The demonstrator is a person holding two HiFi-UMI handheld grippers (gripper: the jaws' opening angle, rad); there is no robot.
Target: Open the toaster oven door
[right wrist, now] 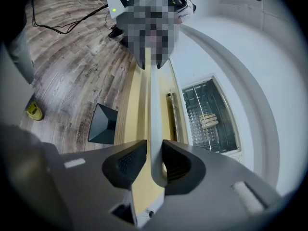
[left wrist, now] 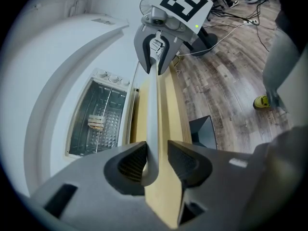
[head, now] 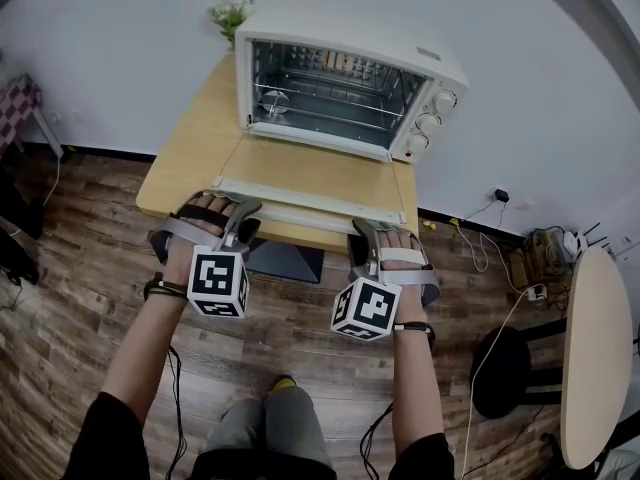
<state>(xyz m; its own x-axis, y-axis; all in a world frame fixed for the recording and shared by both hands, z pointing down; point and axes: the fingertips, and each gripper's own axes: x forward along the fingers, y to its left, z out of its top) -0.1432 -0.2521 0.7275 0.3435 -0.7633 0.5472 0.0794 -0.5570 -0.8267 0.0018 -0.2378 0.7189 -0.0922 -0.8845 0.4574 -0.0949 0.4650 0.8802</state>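
Observation:
A white toaster oven [head: 345, 88] stands on a wooden table [head: 185, 163] with its door [head: 315, 173] folded down flat toward me. The door's pale handle bar [head: 300, 208] runs along its near edge. My left gripper [head: 222, 213] sits at the bar's left end and my right gripper [head: 375, 238] at its right end. In the left gripper view the bar [left wrist: 153, 105] passes between the jaws of the left gripper [left wrist: 156, 162], lying against one pad with a gap at the other. In the right gripper view the bar [right wrist: 155, 105] runs between the barely parted jaws of the right gripper [right wrist: 154, 160].
Three knobs [head: 430, 123] are on the oven's right side, and a wire rack [head: 330, 93] shows inside. A small plant [head: 232, 10] stands behind the oven. A dark bin [head: 285, 263] sits under the table. Cables [head: 500, 258], a stool [head: 505, 368] and a round table [head: 595, 358] are at the right.

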